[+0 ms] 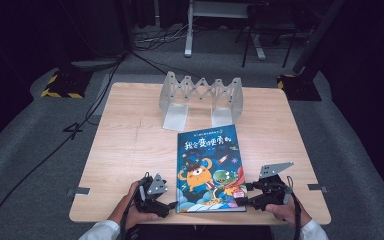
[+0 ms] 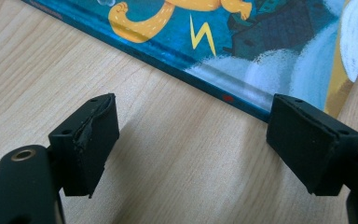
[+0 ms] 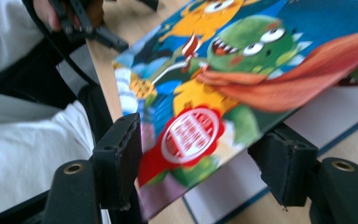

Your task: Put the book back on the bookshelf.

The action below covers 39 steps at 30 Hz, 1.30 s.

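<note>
At the near edge of the pale wooden surface [image 1: 130, 150], the colourful cartoon-monster picture book [image 1: 209, 165] is lying flat; its cover corner, apparently lifted, is being straddled by the right gripper [image 3: 200, 163], fingers released, while the left gripper [image 2: 191, 135] is waiting spread beside the spine.

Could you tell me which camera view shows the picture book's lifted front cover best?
The right gripper view: the book's cover corner rises off the white pages between open jaws. The high view shows the whole book, seemingly flat. The left gripper view shows its edge.
</note>
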Motion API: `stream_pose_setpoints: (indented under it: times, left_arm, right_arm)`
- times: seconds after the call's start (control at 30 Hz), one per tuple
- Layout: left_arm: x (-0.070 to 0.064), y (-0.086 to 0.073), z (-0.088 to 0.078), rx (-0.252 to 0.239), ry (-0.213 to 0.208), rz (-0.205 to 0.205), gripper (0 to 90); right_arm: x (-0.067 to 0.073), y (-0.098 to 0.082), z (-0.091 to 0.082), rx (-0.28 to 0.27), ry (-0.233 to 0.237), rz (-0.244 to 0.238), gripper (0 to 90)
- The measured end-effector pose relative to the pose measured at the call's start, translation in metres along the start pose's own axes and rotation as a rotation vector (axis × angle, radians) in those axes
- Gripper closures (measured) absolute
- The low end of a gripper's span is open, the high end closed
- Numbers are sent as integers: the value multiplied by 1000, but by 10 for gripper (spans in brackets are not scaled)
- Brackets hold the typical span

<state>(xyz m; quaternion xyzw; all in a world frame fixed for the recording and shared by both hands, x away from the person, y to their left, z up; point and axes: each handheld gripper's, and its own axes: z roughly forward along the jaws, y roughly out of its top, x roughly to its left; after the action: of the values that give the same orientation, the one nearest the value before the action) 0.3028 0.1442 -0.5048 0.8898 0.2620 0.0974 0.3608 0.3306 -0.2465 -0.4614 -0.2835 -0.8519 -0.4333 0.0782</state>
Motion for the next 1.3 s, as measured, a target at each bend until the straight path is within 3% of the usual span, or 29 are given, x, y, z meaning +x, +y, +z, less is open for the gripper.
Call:
stream_pose_setpoints:
  times: [0.1, 0.33, 0.57, 0.67, 0.77, 0.93, 1.2, 1.27, 1.3]
  left_arm:
    - [0, 0, 0, 0, 0, 0, 172]
    - [1, 0, 0, 1, -7, 7, 172]
    - [2, 1, 1, 3, -16, 13, 169]
    - [2, 1, 0, 3, -15, 12, 169]
    - [2, 0, 0, 0, -17, 15, 168]
    - [2, 0, -1, 2, -16, 16, 168]
    - [3, 0, -2, 14, -20, 16, 169]
    - [2, 1, -3, 19, -20, 14, 166]
    - [2, 1, -4, 12, -35, 0, 168]
  right_arm:
    - [-9, 7, 3, -39, 19, 31, 358]
    - [-20, 21, 11, -41, -11, 21, 391]
    - [-31, 28, 27, -47, 55, 9, 431]
    - [-32, 28, 29, -90, 100, -5, 493]
    - [-28, 28, 27, -132, 115, -36, 538]
    - [-19, 28, 24, -156, 89, -91, 538]
    - [5, 22, 17, -216, 12, -213, 539]
    - [7, 22, 16, -218, 3, -223, 539]
    - [12, 21, 15, -227, -17, -245, 539]
